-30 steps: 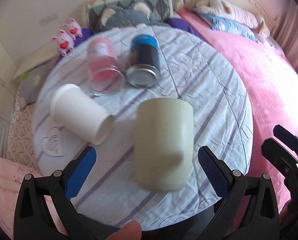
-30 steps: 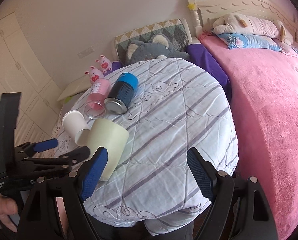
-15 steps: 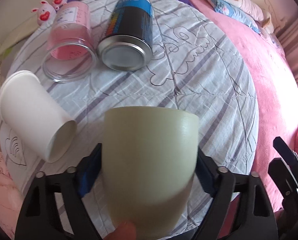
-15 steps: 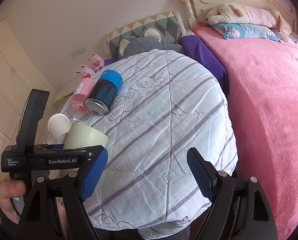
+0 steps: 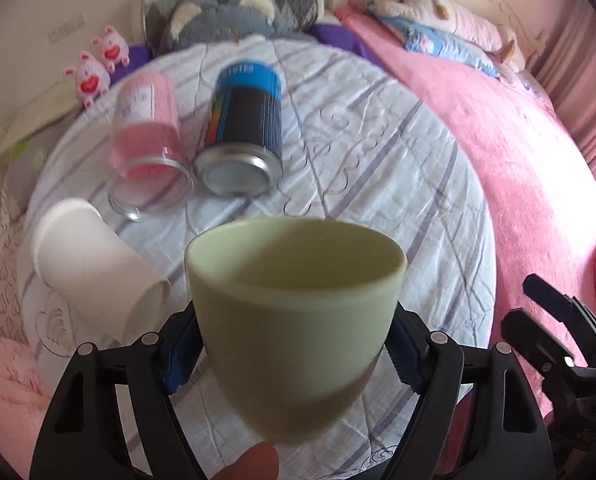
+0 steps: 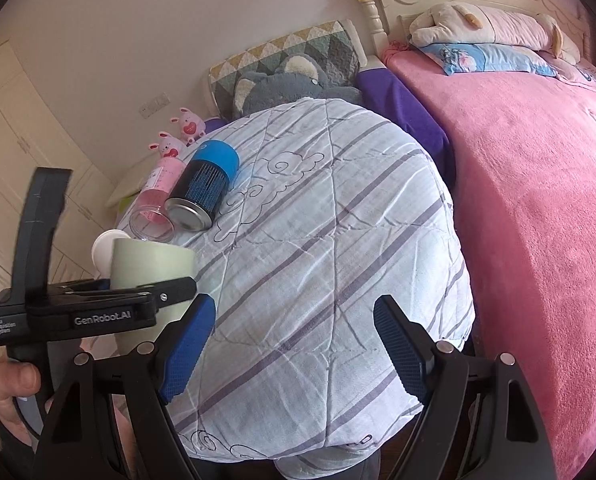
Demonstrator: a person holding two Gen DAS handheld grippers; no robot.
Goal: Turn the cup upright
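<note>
While clamped in the left gripper (image 5: 294, 354), green cup (image 5: 294, 312), lower centre: mouth up, axis near vertical; right gripper (image 6: 294, 344) wide open, empty.

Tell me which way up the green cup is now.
Upright. The green cup shows its open rim on top and narrower base below, held in the left gripper, apparently lifted off the quilt.

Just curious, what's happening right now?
Left claw shut on green cup, mouth up. Right claw open, idle. White cup lies close beside.
</note>
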